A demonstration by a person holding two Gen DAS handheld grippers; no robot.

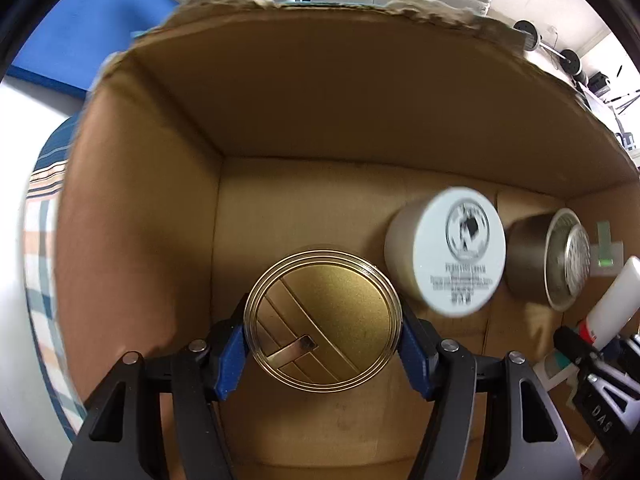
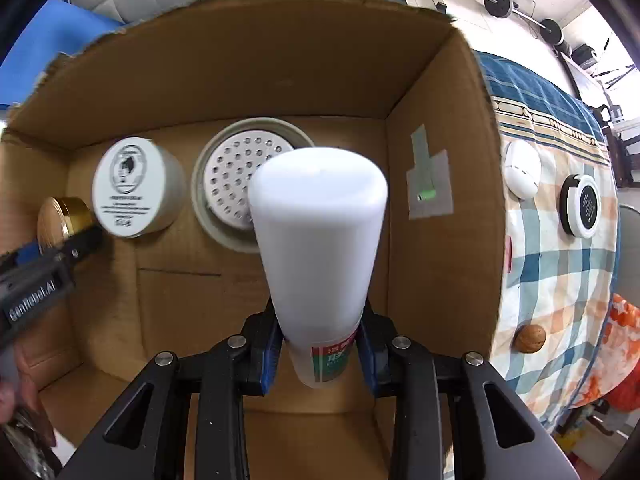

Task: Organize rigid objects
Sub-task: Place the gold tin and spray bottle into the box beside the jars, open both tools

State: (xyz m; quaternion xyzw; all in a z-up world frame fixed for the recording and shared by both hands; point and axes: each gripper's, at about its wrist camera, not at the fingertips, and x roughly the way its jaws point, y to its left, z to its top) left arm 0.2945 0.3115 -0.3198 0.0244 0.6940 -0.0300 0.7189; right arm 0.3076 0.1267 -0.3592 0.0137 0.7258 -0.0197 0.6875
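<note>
My left gripper (image 1: 322,354) is shut on a round gold tin (image 1: 322,322), its blue pads pressing both sides, low inside a cardboard box (image 1: 320,92). To the tin's right a white jar (image 1: 452,254) and a metal strainer cup (image 1: 554,258) stand on the box floor. My right gripper (image 2: 320,354) is shut on a white tube (image 2: 320,240) with a red and green label, hanging inside the same box (image 2: 436,240). In the right wrist view the white jar (image 2: 132,186), the strainer cup (image 2: 236,184) and the gold tin (image 2: 64,218) in the left gripper appear.
The box stands on a checked cloth (image 2: 560,264). On the cloth to its right lie a white oval case (image 2: 522,174), a white-rimmed black disc (image 2: 582,206), a walnut (image 2: 530,338) and an orange bag (image 2: 624,344). A blue mat (image 1: 88,28) lies behind the box.
</note>
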